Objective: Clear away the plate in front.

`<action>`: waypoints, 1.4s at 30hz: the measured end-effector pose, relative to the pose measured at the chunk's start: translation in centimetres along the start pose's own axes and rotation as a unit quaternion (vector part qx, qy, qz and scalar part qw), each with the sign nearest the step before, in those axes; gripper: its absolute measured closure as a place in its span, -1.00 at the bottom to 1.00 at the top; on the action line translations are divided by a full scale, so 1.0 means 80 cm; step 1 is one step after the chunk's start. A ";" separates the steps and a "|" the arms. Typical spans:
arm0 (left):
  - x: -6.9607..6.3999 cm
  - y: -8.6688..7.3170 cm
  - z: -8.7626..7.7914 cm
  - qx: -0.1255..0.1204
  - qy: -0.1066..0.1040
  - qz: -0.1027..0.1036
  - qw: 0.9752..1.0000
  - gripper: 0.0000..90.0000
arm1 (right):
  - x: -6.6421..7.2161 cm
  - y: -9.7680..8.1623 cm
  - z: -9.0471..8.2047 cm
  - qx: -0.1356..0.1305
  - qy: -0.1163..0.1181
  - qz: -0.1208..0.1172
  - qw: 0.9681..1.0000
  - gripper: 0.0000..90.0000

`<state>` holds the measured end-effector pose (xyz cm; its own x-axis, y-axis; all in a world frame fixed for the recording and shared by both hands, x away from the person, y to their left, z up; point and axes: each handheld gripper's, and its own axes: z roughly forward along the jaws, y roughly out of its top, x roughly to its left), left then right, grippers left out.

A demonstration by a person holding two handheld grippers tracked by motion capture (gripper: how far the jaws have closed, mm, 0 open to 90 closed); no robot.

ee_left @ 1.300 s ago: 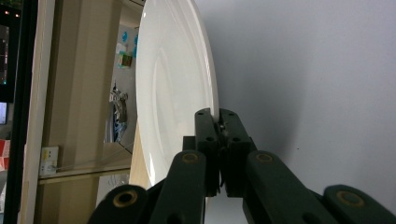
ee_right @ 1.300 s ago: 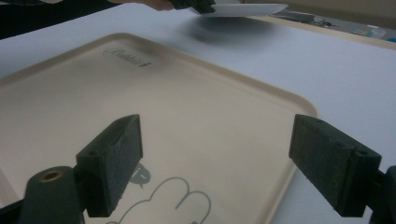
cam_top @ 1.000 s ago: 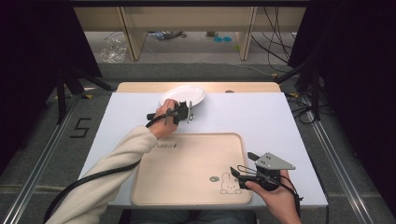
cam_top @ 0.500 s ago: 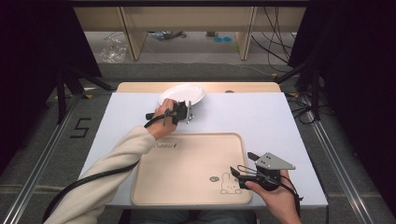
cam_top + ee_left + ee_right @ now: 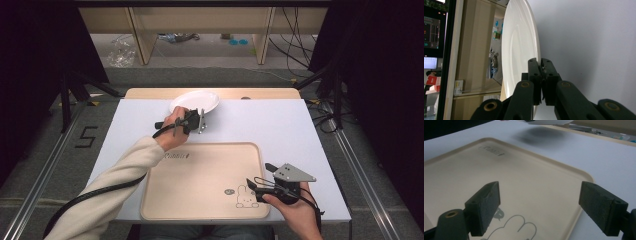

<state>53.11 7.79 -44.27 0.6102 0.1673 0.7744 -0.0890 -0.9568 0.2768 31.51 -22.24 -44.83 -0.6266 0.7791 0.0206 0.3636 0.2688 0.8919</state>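
A white plate [image 5: 195,101] is at the back of the white table, held by its near rim. My left gripper [image 5: 199,115] is shut on that rim. In the left gripper view the jaws meet on the plate's edge [image 5: 537,53], and my left gripper [image 5: 541,68] pinches it tight. The plate [image 5: 549,122] hangs a little above the table and throws a soft shadow below it. My right gripper [image 5: 252,187] stands open over the front right corner of the beige tray [image 5: 200,170]. Nothing is between the jaws of my right gripper [image 5: 540,202], with the tray [image 5: 474,170] beneath.
The tray bears a rabbit drawing [image 5: 244,197] near its front right corner. A small dark spot [image 5: 245,98] lies on the wooden strip [image 5: 150,93] behind the white mat. Wooden shelf legs [image 5: 142,40] stand on the floor beyond the table.
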 end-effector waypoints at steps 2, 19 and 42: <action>0.000 0.001 -0.004 -0.003 0.001 -0.002 1.000 0.94 | 0.000 0.000 0.000 0.002 0.000 0.000 1.000 -0.59; -0.004 0.008 -0.022 -0.016 -0.003 -0.002 1.000 0.94 | 0.000 0.001 -0.001 0.006 -0.002 -0.001 1.000 -0.59; -0.007 0.014 -0.048 -0.029 -0.005 -0.001 1.000 0.94 | -0.001 0.000 0.001 -0.002 -0.004 -0.005 1.000 -0.59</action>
<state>49.66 7.51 -42.19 0.6184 0.1665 0.7680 -0.1326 -0.9411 0.3109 31.61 -22.28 -44.86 -0.6252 0.7805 0.0078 0.3539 0.2746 0.8941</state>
